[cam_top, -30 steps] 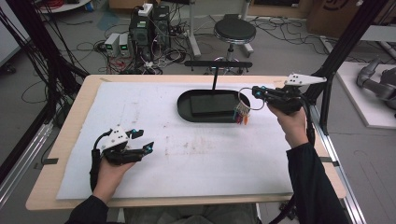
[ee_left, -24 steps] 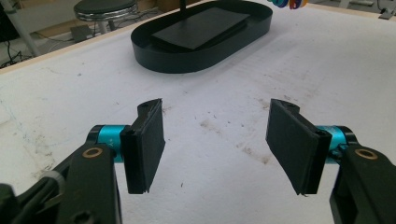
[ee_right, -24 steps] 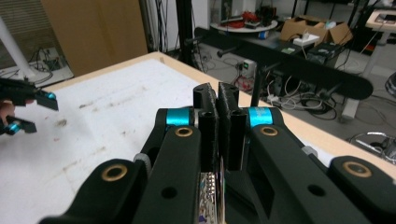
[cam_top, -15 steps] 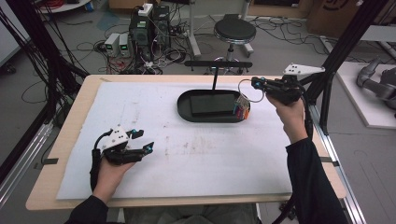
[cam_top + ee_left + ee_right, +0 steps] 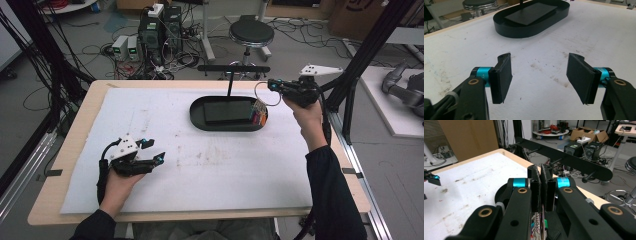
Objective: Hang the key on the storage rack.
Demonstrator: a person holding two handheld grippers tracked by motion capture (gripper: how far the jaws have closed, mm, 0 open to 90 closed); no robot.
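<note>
Ring (image 5: 255,94) of thin wire is hanging from the right gripper (image 5: 271,84), above the right end of the tray (image 5: 197,118) and just to the right of the post (image 5: 230,86). A bunch of coloured tags (image 5: 258,117) is dangling from the ring's lower side, over the tray's right end; whether they are touching the tray I cannot tell. The right gripper is gripping the ring's upper right part with its jaws pressed together, the hand holding it level and pointing left, towards the bar (image 5: 233,68). In the right gripper view, the right gripper (image 5: 540,170) is showing its two pads almost flat against each other, with bits of the tags (image 5: 537,225) peeking out beneath them, and the bar (image 5: 564,160) with its pegs is running across just beyond the tips.

The left gripper (image 5: 154,151) is resting low on the white sheet (image 5: 210,170) at the near left, well apart from the tray, its jaws standing wide apart with nothing between them. In the left gripper view, the left gripper (image 5: 539,75) is pointing across the bare sheet (image 5: 549,82) towards the tray (image 5: 506,30), where a dark slab (image 5: 531,15) is lying inside.
</note>
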